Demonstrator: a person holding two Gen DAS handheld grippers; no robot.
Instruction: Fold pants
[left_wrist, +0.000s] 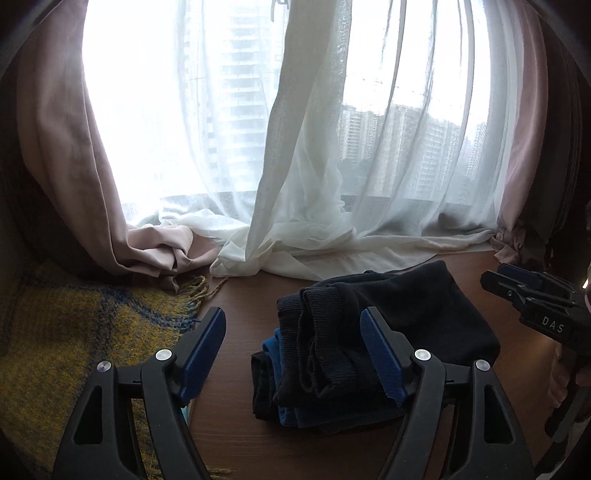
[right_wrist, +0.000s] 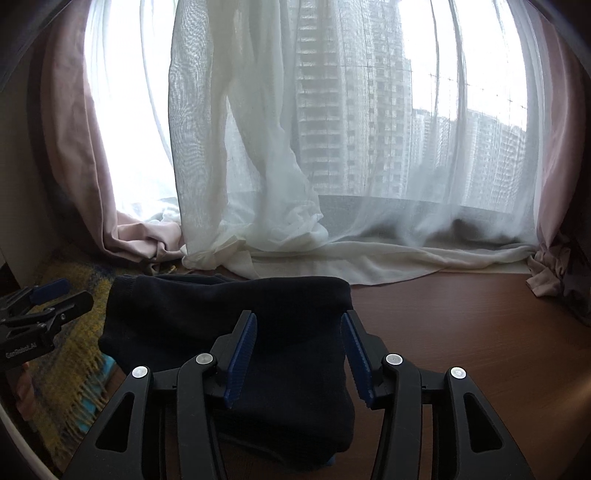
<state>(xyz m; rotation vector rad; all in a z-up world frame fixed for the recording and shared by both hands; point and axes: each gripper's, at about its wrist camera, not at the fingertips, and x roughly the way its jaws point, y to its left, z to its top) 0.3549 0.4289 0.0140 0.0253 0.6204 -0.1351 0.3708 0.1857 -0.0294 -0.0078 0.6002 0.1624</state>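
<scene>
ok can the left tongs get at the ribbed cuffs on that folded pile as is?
Probably yes: left tongs are open, the ribbed cuffs lie just ahead between the pads, nothing covers them.

Sheer-curtained bright window (right_wrist: 369, 129), wooden floor (right_wrist: 461, 332)

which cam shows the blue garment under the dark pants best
The left wrist view: the blue garment shows as layered folds at the stack's open side, beneath the dark pants. The right wrist view shows only a blue sliver at the stack's bottom edge.
</scene>
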